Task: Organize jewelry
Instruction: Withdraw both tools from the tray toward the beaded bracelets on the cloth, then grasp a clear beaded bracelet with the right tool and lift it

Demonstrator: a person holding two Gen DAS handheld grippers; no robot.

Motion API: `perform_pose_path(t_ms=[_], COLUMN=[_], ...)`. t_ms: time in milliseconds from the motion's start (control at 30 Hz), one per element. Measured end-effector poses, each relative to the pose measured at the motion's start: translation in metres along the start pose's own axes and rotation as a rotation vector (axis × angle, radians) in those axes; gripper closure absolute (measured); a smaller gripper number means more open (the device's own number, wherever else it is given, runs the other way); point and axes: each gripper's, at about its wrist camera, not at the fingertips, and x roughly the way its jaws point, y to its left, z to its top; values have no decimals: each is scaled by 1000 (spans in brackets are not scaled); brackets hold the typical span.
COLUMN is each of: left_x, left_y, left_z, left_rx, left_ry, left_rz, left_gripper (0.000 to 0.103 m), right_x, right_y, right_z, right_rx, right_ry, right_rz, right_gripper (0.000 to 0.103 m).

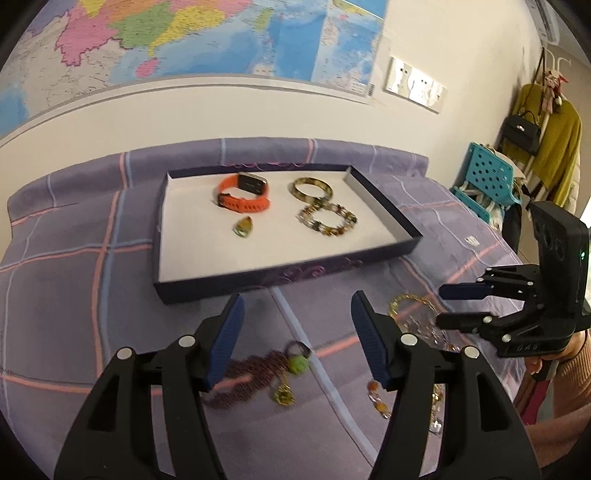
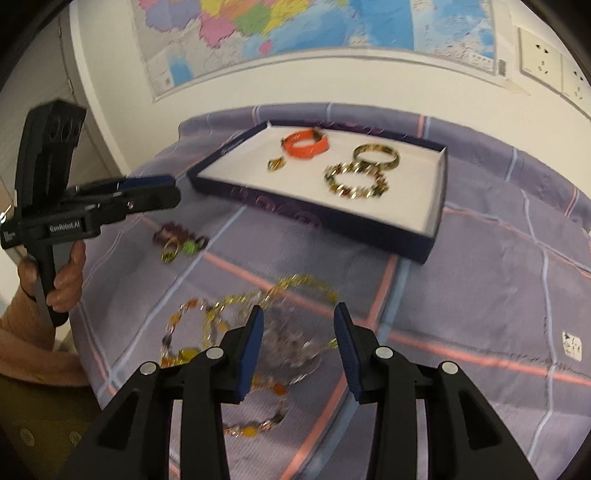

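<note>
Black left gripper [image 1: 297, 317] and right gripper [image 2: 299, 325], blue ribbed pads, silver pivot screws, peach sleeve [image 2: 29, 347]

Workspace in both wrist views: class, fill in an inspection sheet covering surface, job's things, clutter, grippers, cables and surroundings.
Surface: purple checked bedspread.
Job's things: tray holds orange watch, gold bangle, beaded bracelet, small pendant; on the bedspread lie a dark beaded piece with green bead and tangled gold chains.
Clutter: nothing seen.
Grippers: left gripper open, empty; right gripper open over the chains.
Cables: nothing seen.
Surroundings: wall map, sockets, blue crate, hanging clothes.
</note>
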Motion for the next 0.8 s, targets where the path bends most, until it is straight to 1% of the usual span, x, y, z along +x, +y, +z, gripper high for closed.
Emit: perform_pose_path(t_ms=[233, 367, 500, 600, 633, 800], left_x=[-1, 4, 5, 6, 6, 7], left_y=[-6, -6, -8, -11, -11, -11], left_z=[-7, -11, -13, -13, -13, -14], left_rx=[-2, -10, -7, -2, -1, -2], left_ry=[8, 26, 31, 32, 33, 36], left_rz=[-25, -31, -39, -43, -44, -49], left_gripper=[42, 42, 42, 42, 42, 42], right_x=[10, 13, 11, 7, 5, -6], right_y=[6, 8, 6, 3, 2, -2], right_z=[-5, -9, -9, -7, -6, -2], right_rx=[-3, -7, 11, 29, 36, 59], right_ry=[38, 53, 42, 26, 21, -2], right_rz=[19, 22, 32, 53, 60, 81], right_gripper=[75, 75, 79, 93, 95, 95])
